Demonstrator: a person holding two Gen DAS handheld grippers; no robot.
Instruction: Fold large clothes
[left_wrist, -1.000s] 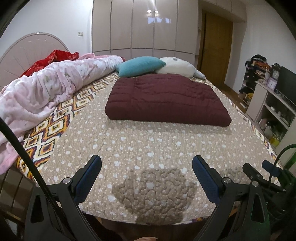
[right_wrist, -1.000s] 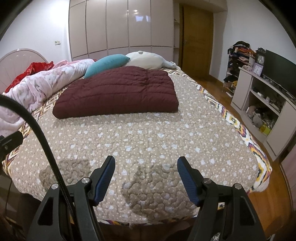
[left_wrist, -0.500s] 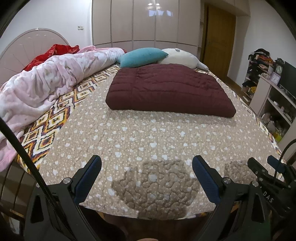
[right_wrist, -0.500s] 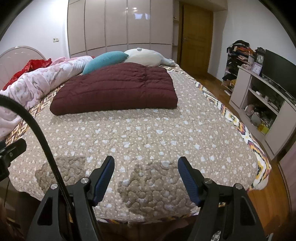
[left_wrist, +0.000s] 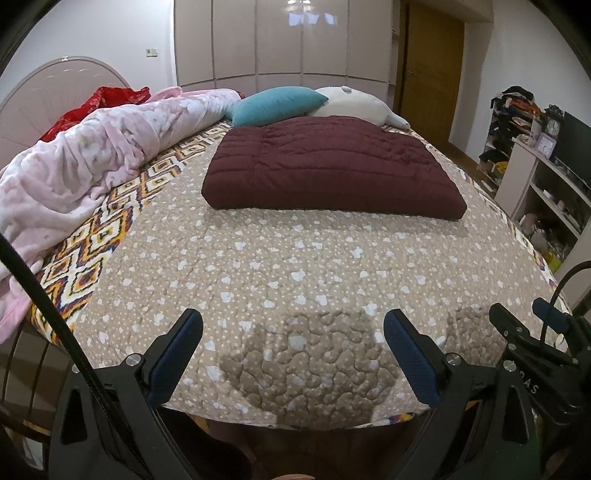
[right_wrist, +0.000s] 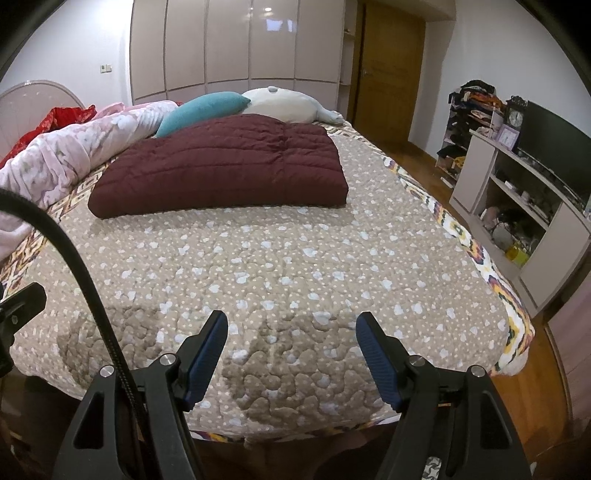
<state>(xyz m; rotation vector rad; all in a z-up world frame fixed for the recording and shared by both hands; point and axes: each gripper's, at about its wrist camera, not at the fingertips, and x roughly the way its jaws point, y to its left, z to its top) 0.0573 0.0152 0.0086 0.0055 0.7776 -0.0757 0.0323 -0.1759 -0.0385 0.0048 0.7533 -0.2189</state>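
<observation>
Left wrist view: the left gripper (left_wrist: 293, 354) is hanging over the bed's foot edge, jaws spread wide, nothing between them, angling down at the beige quilted bedspread (left_wrist: 280, 266). The maroon quilted garment (left_wrist: 332, 170), apparently already folded into a thick rectangle, is lying mid-bed toward the far edge, well ahead of the tongs, long axis running left to right. A pink blanket (left_wrist: 85, 162) is bunching along the bed's left edge; a teal pillow (left_wrist: 275, 105) is sitting behind the garment.

Right wrist view: the right gripper (right_wrist: 291, 354) is also standing open and empty over the foot edge. Here the maroon garment (right_wrist: 225, 170) is lying ahead and to the left, so the left hand is probably slightly nearer. Both would need a long forward reach.
</observation>
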